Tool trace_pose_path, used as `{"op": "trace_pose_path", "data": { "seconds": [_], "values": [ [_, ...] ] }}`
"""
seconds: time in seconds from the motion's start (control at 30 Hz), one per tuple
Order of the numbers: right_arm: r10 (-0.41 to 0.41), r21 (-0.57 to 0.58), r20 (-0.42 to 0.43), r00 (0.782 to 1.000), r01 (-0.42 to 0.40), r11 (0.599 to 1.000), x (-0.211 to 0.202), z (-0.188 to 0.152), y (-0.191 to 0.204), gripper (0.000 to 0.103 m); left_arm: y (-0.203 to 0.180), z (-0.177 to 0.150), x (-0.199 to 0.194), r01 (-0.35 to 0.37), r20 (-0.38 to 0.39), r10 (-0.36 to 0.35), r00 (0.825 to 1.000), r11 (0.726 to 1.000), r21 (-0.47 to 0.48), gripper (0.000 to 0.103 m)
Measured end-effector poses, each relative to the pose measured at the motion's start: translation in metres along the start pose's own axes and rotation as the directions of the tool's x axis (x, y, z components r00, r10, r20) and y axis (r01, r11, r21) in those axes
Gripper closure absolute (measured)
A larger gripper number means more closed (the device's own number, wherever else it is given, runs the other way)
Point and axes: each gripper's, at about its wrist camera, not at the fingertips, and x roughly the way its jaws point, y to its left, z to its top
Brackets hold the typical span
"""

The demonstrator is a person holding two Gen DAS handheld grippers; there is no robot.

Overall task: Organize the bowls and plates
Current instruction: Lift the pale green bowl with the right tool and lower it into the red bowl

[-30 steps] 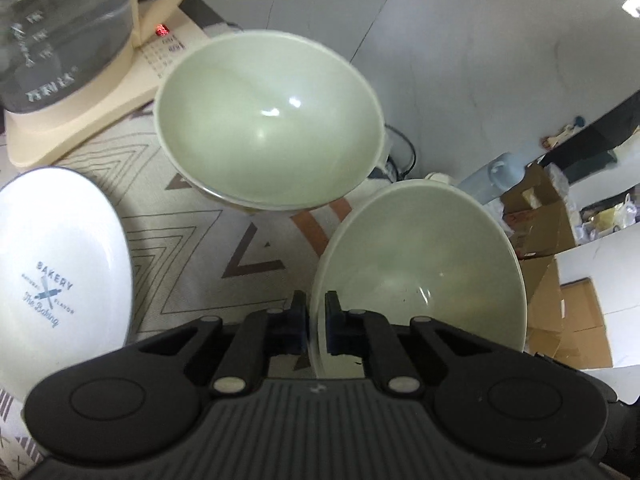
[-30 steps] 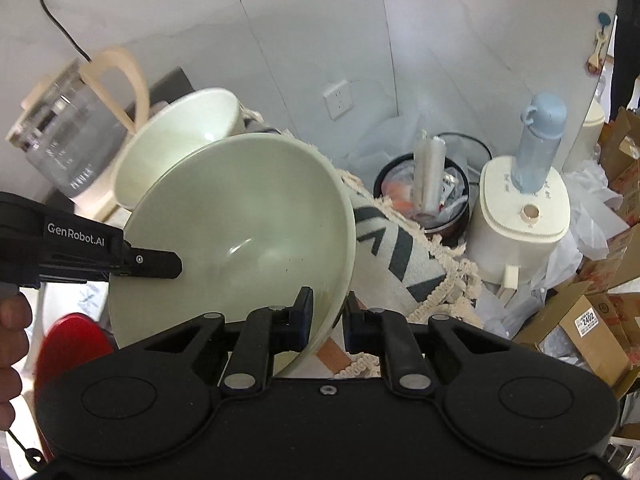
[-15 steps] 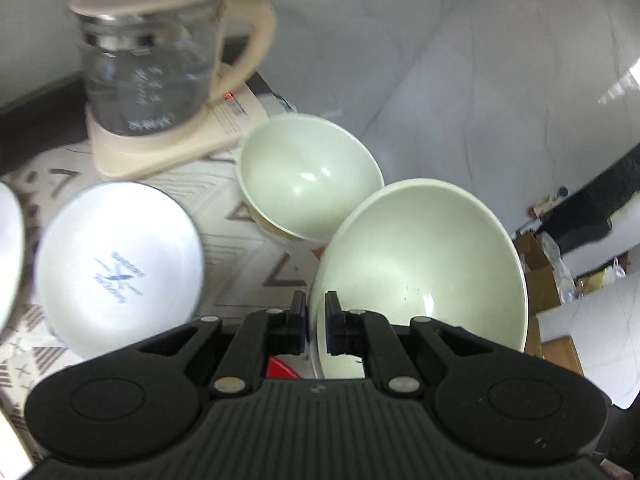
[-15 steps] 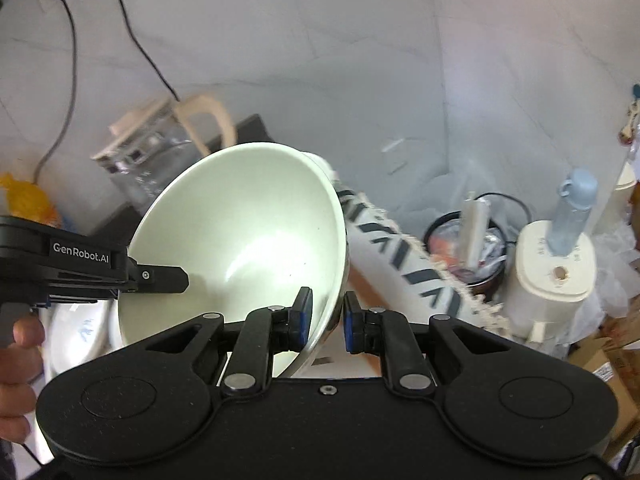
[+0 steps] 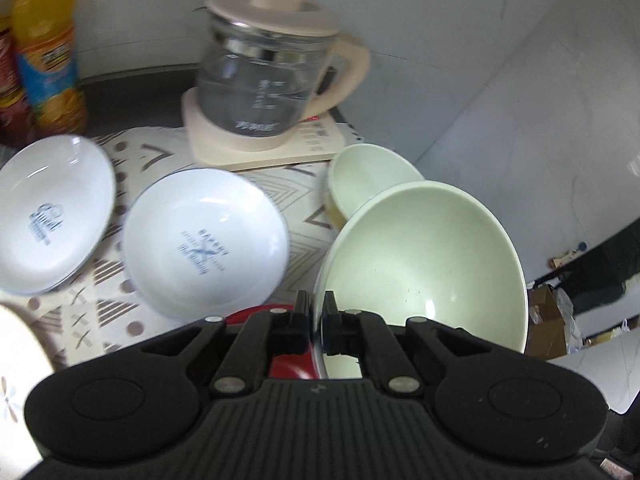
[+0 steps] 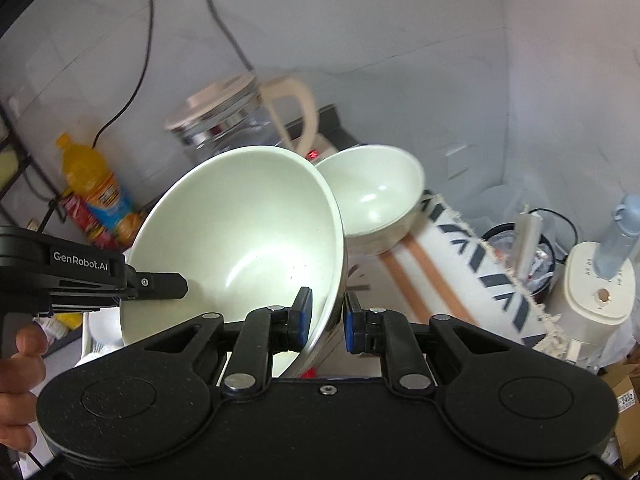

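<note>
A large pale green bowl [image 5: 424, 268] [image 6: 240, 232] hangs tilted above the table, held by both grippers. My left gripper [image 5: 318, 320] pinches its near rim, the jaws closing tight on the thin edge. From the right wrist view the left gripper's fingers [image 6: 160, 280] sit on the bowl's left rim. My right gripper [image 6: 326, 320] is shut on the bowl's right rim. A second green bowl [image 5: 368, 176] [image 6: 372, 192] stands on the patterned cloth behind it. Two white printed plates [image 5: 204, 240] [image 5: 48, 216] lie to the left.
A glass kettle [image 5: 264, 80] on a cream base stands at the back, an orange drink bottle [image 5: 48, 60] at the far left. Something red [image 5: 288, 360] lies under the left gripper. A white appliance [image 6: 596, 292] and boxes stand on the floor to the right. A hand [image 6: 20, 360] holds the left gripper.
Both grippers have risen with the large green bowl and drawn back from the second bowl. The white plates, kettle and bottle have come into the left wrist view.
</note>
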Motion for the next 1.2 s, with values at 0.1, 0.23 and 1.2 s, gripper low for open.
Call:
{"op": "trace_pose_path", "data": {
  "seconds": [0.1, 0.23, 1.2],
  "values": [
    [0.021, -0.023, -0.022, 1.0, -0.022, 0.999, 0.004, -0.004, 0.009, 0.087, 0.012, -0.005, -0.007, -0.018, 0.004, 0.018, 1.0, 0.999, -0.028, 0.099],
    [0.04, -0.054, -0.049, 0.998, -0.043, 0.998, 0.009, -0.01, 0.018, 0.087, 0.027, -0.016, -0.01, -0.046, -0.003, 0.045, 0.999, 0.997, -0.06, 0.099],
    [-0.001, -0.133, -0.176, 0.984, -0.023, 0.991, 0.053, -0.039, 0.03, 0.092, 0.075, -0.053, 0.021, -0.117, -0.151, 0.089, 0.984, 0.976, -0.182, 0.098]
  ]
}}
